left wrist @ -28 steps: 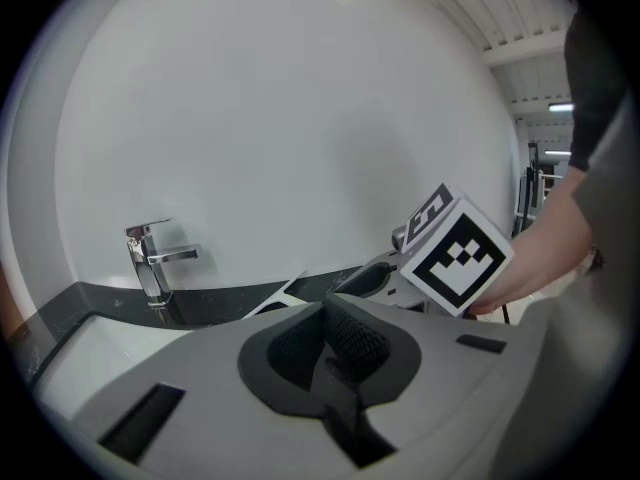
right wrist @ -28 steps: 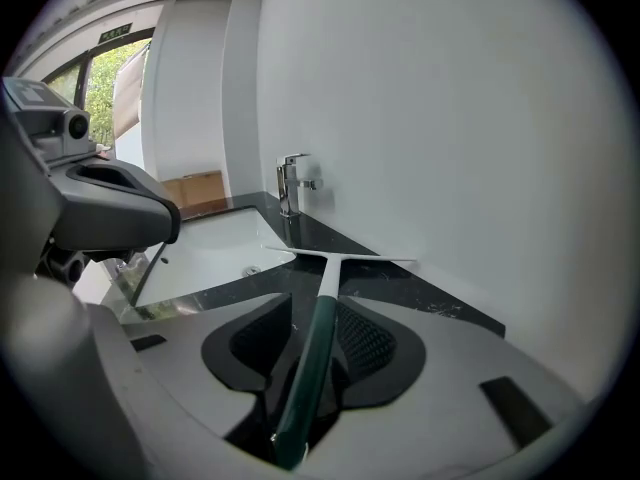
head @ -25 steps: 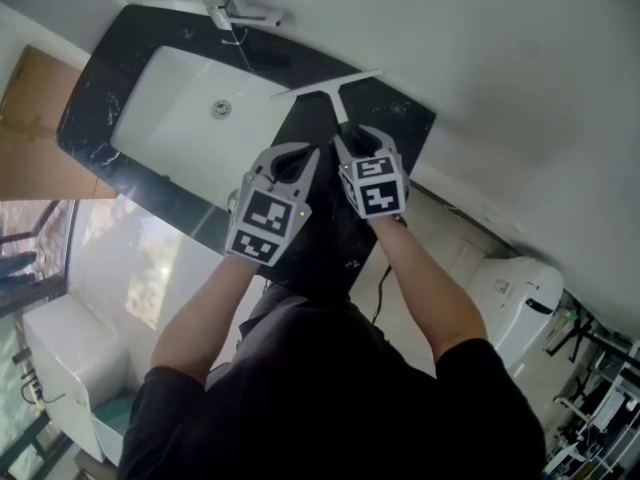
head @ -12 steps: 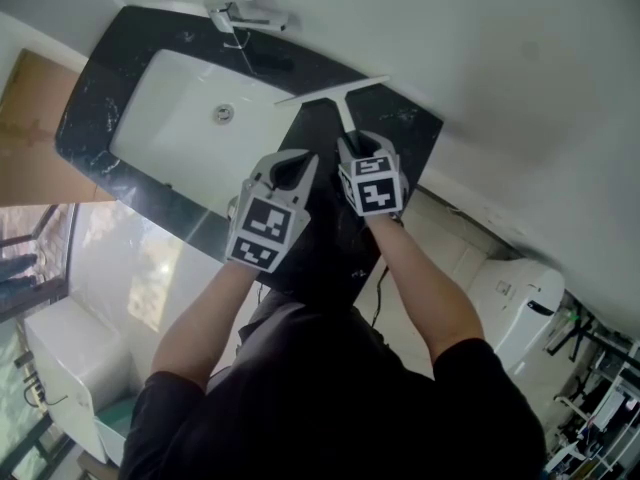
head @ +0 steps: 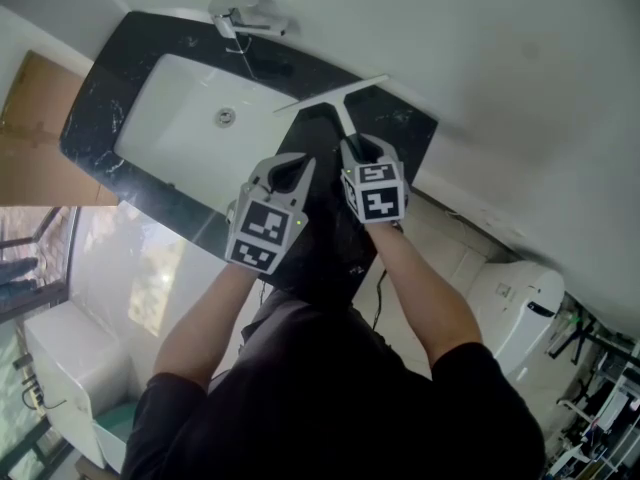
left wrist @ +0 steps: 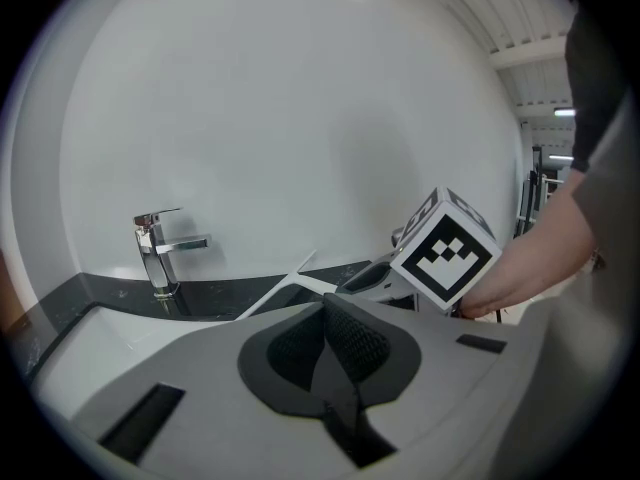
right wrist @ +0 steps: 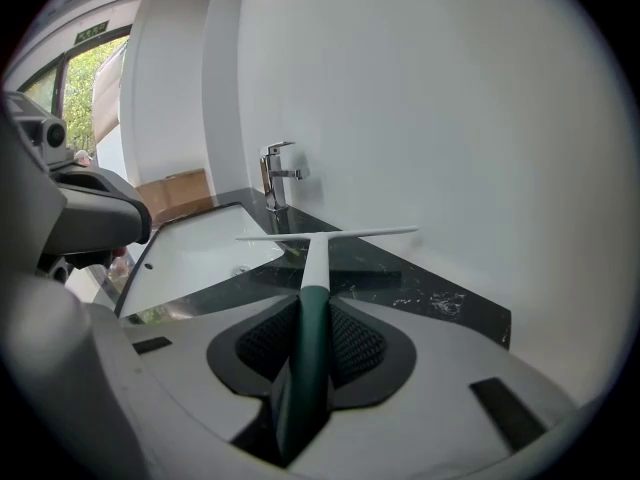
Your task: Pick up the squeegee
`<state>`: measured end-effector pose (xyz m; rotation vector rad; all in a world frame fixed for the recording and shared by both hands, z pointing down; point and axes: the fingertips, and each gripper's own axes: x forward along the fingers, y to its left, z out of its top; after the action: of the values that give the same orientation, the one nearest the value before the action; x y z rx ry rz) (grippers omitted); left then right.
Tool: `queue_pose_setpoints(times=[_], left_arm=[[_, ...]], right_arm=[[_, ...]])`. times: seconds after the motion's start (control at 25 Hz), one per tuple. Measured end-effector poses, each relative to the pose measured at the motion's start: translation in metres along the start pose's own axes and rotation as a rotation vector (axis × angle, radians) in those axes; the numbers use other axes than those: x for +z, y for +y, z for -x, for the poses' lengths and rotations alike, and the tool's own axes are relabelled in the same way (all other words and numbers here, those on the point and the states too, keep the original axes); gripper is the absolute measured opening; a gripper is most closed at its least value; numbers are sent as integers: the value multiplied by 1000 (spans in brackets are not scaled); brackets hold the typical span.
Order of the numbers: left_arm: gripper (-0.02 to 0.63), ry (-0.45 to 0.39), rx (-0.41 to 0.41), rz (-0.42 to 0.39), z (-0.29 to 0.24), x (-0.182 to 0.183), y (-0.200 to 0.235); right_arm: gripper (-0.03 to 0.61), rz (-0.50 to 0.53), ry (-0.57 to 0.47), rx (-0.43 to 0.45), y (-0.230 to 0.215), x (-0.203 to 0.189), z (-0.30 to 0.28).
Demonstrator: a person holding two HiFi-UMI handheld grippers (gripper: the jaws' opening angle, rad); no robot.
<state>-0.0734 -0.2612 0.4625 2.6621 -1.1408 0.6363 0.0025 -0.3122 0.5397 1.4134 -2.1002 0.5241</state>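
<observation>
The squeegee [head: 331,93] lies on the black counter [head: 405,118] by the wall, white blade far, dark green handle toward me. My right gripper [head: 358,146] sits over the handle. In the right gripper view the handle [right wrist: 318,258] runs straight between the jaws of the right gripper [right wrist: 314,313], which are closing, and both pads touch it with no gap showing. My left gripper [head: 290,168] hovers just left of it over the counter's front. Its jaws [left wrist: 328,333] are shut with nothing between them.
A white sink basin [head: 190,118] fills the counter's left part, with a chrome faucet [head: 245,13] at the wall behind it. The white wall stands right behind the squeegee blade. A white toilet [head: 515,303] is on the floor at the right.
The right gripper's fingers look slightly closer together on the handle. Both hands and the squeegee keep their places.
</observation>
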Motion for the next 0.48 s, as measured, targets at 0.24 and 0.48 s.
queue_pose_setpoints(times=[0.24, 0.48], left_arm=[[5, -33, 20, -18, 19, 15, -24], [5, -90, 53, -51, 48, 37, -73]], right_arm=[[101, -9, -91, 25, 3, 13, 57], [101, 32, -194, 58, 2, 15, 135]])
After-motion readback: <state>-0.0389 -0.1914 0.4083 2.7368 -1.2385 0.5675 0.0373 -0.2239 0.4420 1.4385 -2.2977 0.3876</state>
